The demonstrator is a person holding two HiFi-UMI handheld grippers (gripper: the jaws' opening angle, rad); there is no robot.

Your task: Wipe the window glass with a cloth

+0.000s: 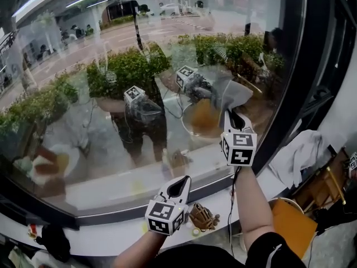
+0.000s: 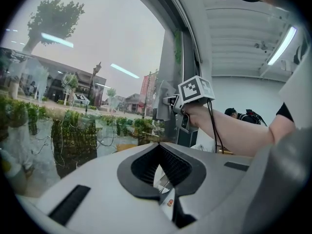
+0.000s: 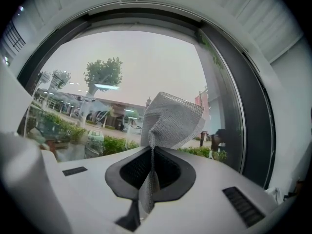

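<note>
The window glass (image 1: 111, 66) fills most of the head view and reflects both grippers and the plants outside. My right gripper (image 1: 234, 119) is raised at the right side of the pane, shut on a grey mesh cloth (image 1: 237, 95) that lies on or just in front of the glass. In the right gripper view the cloth (image 3: 170, 123) fans out above the shut jaws of the right gripper (image 3: 152, 152). Lower down, my left gripper (image 1: 179, 186) hangs over the sill, shut and holding nothing. The left gripper (image 2: 163, 179) view shows the right gripper (image 2: 187, 104) and its cloth (image 2: 163, 99) by the frame.
A dark window frame (image 1: 295, 82) runs up the right side. The white sill (image 1: 111, 188) lies below the glass. A white rag (image 1: 301, 155) lies at the right, a brown object (image 1: 203, 216) sits under the sill, and an orange seat (image 1: 293, 222) stands lower right.
</note>
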